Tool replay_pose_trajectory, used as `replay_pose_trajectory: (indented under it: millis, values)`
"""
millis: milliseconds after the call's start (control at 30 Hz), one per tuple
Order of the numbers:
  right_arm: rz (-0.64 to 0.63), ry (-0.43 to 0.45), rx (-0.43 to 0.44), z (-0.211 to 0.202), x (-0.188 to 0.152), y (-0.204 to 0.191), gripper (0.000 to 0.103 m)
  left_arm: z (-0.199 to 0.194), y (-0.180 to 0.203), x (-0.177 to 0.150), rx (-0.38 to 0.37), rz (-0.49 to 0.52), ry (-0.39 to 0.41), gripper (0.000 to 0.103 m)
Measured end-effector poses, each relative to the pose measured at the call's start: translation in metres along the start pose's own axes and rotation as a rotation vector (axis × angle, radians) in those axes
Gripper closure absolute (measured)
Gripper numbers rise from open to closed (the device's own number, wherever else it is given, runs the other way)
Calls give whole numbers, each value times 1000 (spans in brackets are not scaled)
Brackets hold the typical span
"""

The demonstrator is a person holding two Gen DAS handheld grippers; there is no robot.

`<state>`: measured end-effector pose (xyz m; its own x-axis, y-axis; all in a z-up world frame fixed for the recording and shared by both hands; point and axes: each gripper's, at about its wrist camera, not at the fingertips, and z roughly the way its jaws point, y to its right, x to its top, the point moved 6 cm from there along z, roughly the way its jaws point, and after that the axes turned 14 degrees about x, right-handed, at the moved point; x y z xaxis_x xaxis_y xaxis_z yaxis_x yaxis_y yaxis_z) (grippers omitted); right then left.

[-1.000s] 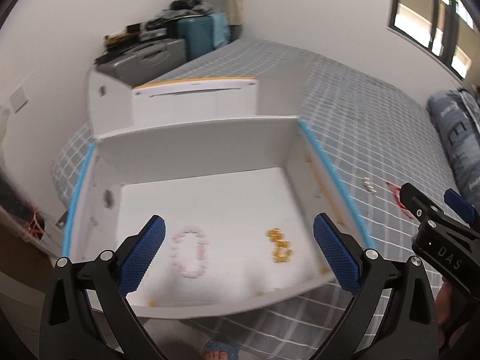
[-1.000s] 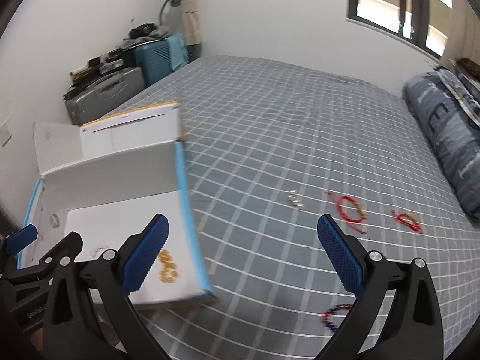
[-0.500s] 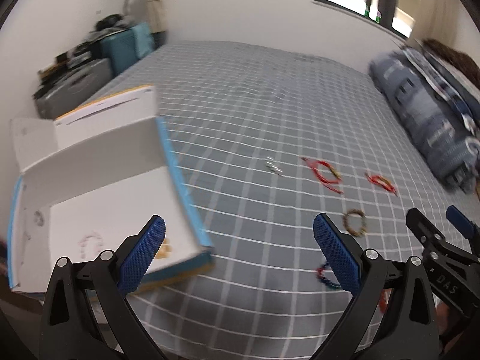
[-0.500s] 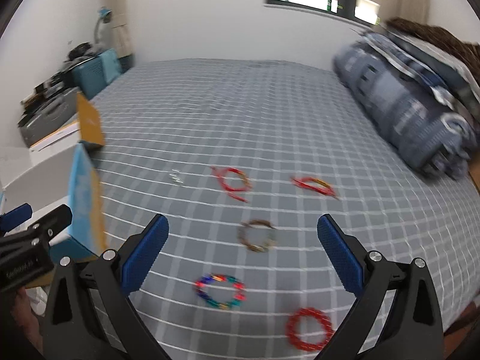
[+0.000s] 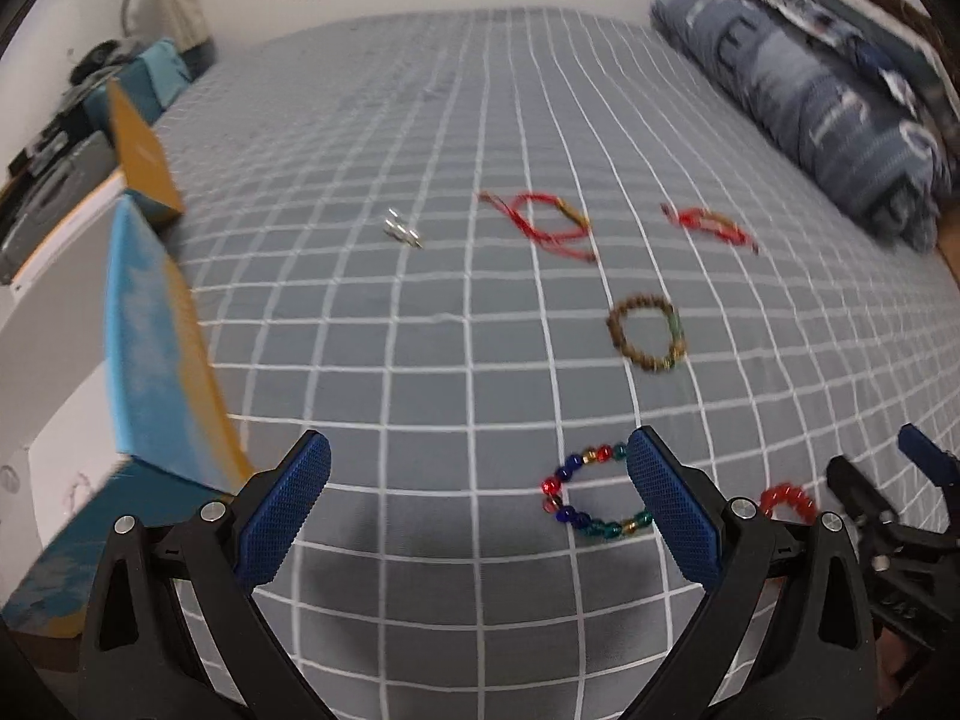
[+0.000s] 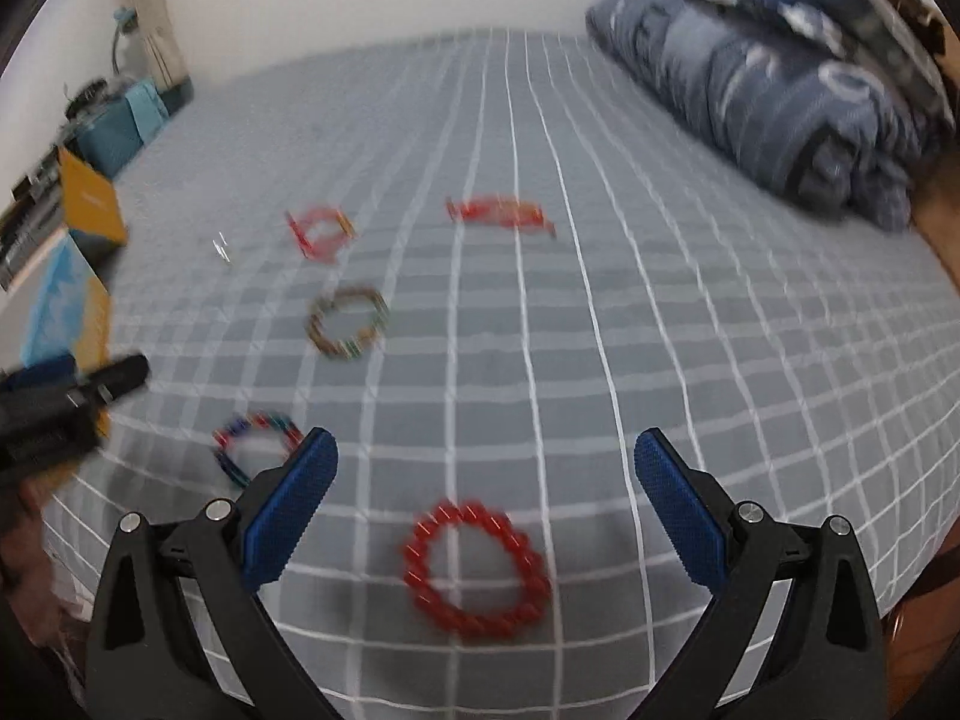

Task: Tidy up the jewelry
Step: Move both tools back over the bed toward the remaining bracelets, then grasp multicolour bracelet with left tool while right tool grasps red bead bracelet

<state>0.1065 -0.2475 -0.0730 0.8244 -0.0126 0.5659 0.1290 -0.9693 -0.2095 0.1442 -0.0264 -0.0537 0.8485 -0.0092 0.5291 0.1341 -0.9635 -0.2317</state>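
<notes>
Both claws hang low over the bed (image 5: 480,120), jaws wide apart and holding nothing. The left claw (image 5: 477,501) sits just beside the multicolour bracelet (image 5: 591,498), its right pad overlapping the bead ring in view. The right claw (image 6: 486,495) frames the red bead bracelet (image 6: 477,570), which lies between and just ahead of its pads. Judged: each claw is lined up for its own pick, so one trip could carry two pieces to the box (image 5: 150,348) at the left edge of the bed. Jewelry is spread flat and well apart on the checked cover, presumably so that each piece can be taken singly. Further off: a brown bead bracelet (image 5: 648,333), two red cord bracelets (image 5: 540,222) (image 5: 711,225), and small silver pieces (image 5: 401,229), possibly earrings; too small to tell. The red bead bracelet is a closed ring of round glossy beads, lying flat and slightly out of round. The multicolour one mixes red, blue, green and amber beads. The right view is motion-blurred, so contact between pads and cover cannot be settled.
</notes>
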Motion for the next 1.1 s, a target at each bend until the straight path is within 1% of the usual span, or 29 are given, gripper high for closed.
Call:
replay_pose_trajectory:
  millis: [133,233,333,500,600,733,800,867,933,1000,1033,1067,1100]
  values:
    - [9,-32,-6,5,-16,10,8,22,8,-11,-42,12,-56,6]
    - [8,-40,1,4,-24,13,8,34,13,-16,-42,33,-65,6]
    - [13,-61,-1,9,-34,16,8,48,19,-23,-69,52,-89,6]
    - [18,-115,-36,29,-45,25,8,62,23,-27,-53,66,-89,6]
    - [33,-136,-49,36,-48,31,8,69,26,-30,-52,79,-109,6]
    - [42,-160,-46,45,-52,35,9,75,30,-32,-37,95,-110,6]
    - [40,-165,-39,45,-52,34,12,76,30,-32,-38,91,-111,6]
    - [36,-167,-32,45,-51,33,20,76,31,-33,-40,89,-116,7]
    - [32,-170,-29,45,-52,31,26,76,30,-34,-36,94,-131,11]
    - [28,-170,-32,45,-52,30,30,75,29,-36,-37,92,-144,18]
    - [27,-170,-34,44,-52,29,35,74,28,-36,-40,86,-153,20]
    - [26,-169,-37,44,-52,30,42,73,28,-36,-41,83,-156,25]
    - [20,-167,-44,43,-51,29,46,73,27,-37,-40,81,-159,30]
